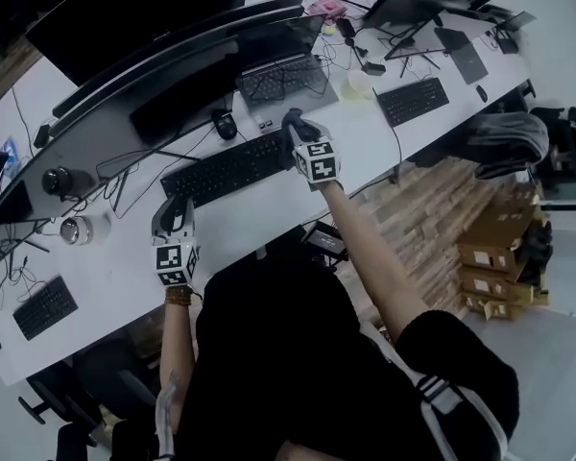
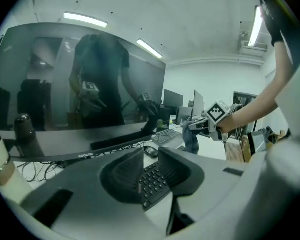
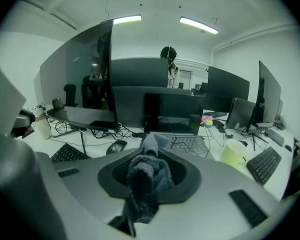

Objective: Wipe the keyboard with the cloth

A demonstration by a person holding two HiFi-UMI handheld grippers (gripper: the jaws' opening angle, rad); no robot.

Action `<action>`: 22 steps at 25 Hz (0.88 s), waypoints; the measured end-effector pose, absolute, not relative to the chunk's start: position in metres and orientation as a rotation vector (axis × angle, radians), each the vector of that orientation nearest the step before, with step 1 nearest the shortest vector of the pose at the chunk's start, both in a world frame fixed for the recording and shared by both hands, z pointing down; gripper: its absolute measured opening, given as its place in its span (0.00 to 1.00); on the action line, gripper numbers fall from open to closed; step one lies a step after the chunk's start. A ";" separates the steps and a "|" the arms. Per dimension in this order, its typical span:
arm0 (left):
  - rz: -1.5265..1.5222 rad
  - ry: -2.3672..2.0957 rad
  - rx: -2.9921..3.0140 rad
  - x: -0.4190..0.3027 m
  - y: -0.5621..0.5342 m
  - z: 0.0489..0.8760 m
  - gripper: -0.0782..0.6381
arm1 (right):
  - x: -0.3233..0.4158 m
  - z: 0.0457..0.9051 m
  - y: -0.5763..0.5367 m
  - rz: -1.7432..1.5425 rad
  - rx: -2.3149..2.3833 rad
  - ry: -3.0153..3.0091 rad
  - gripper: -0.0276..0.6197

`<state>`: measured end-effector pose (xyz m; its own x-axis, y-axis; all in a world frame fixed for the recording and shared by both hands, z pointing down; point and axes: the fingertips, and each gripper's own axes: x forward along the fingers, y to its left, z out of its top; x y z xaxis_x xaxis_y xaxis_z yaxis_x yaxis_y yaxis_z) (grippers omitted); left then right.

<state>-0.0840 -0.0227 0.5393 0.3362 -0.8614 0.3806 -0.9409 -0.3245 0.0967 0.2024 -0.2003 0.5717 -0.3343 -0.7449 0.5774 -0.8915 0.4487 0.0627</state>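
Right gripper view: the right hand-held gripper (image 3: 150, 156) is clamped on the bunched cloth (image 3: 145, 181).
Left gripper view: the left hand-held gripper (image 2: 151, 156) is held narrowly open, nothing gripped.
Keyboard (image 1: 228, 169): laid on the bench (image 1: 115, 257), its right end beside the cloth.

Left gripper (image 1: 173, 206) slightly parted, right gripper (image 1: 295, 123) clamped.

The cloth (image 3: 142, 181) in my jaws is a fuzzy blue-grey, the keyboard (image 1: 228, 169) black on a white desk (image 1: 269, 221), the mug (image 3: 234, 153) pale yellow-green, and the cubes on my left gripper (image 1: 173, 209) and right gripper (image 1: 294, 123) carry black-and-white squares (the jaws themselves dark grey).
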 end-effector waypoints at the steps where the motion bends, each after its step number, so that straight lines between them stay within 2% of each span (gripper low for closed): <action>1: 0.384 -1.609 2.293 -0.085 -0.023 0.544 0.24 | 0.203 0.581 -0.202 0.371 1.359 -2.149 0.16; 5: 0.419 -1.598 2.266 -0.090 -0.023 0.558 0.24 | 0.206 0.622 -0.198 0.448 1.288 -2.084 0.21; 9: 0.446 -1.610 2.250 -0.103 -0.027 0.568 0.24 | 0.210 0.661 -0.190 0.453 1.167 -1.983 0.34; 13: 0.460 -1.621 2.216 -0.116 -0.023 0.585 0.24 | 0.206 0.649 -0.186 0.344 1.134 -2.045 0.44; 16: 0.464 -1.608 2.199 -0.120 -0.021 0.600 0.25 | 0.194 0.641 -0.189 0.327 1.106 -2.124 0.45; 22: 0.552 -1.539 2.188 -0.117 -0.011 0.633 0.25 | 0.196 0.684 -0.182 0.467 1.050 -1.990 0.44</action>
